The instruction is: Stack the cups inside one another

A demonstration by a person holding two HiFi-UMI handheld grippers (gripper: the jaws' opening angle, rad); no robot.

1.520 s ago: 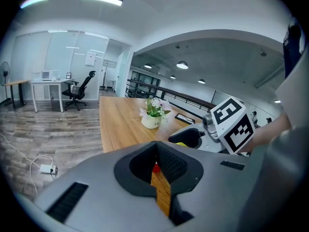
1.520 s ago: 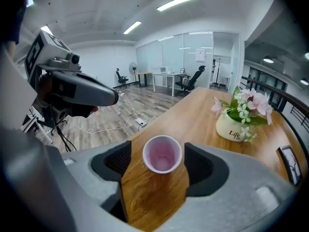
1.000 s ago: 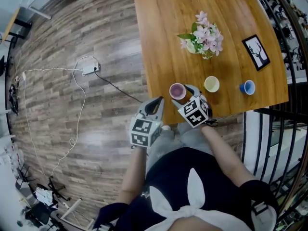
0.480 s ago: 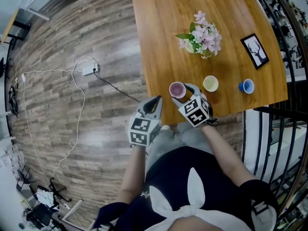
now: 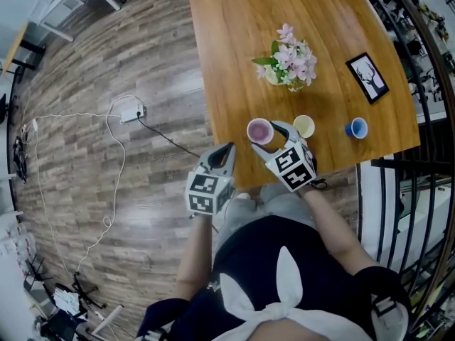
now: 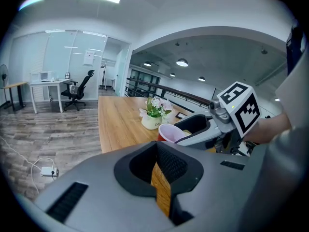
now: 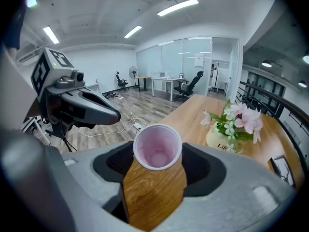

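A pink cup [image 5: 259, 130] hangs just above the near edge of the wooden table [image 5: 234, 34], with my right gripper [image 5: 269, 138] shut on its sides. In the right gripper view the pink cup [image 7: 157, 146] stands upright and empty between the tips of that gripper [image 7: 157, 163]. A yellow cup [image 5: 303, 126] and a blue cup [image 5: 357, 128] stand on the table to its right. My left gripper [image 5: 229, 149] hovers off the table's near edge, shut and empty. The left gripper view shows its tips [image 6: 158, 151] together and the pink cup [image 6: 170, 132] beyond.
A pot of pink flowers [image 5: 284, 62] stands mid-table behind the cups, and a small framed picture [image 5: 367, 77] lies near the right edge. A black railing [image 5: 398, 183] runs along the table's right side. A power strip [image 5: 131, 111] with cables lies on the floor at the left.
My right gripper has risen a little with the pink cup in it, off the table top. The left gripper has stayed where it was.
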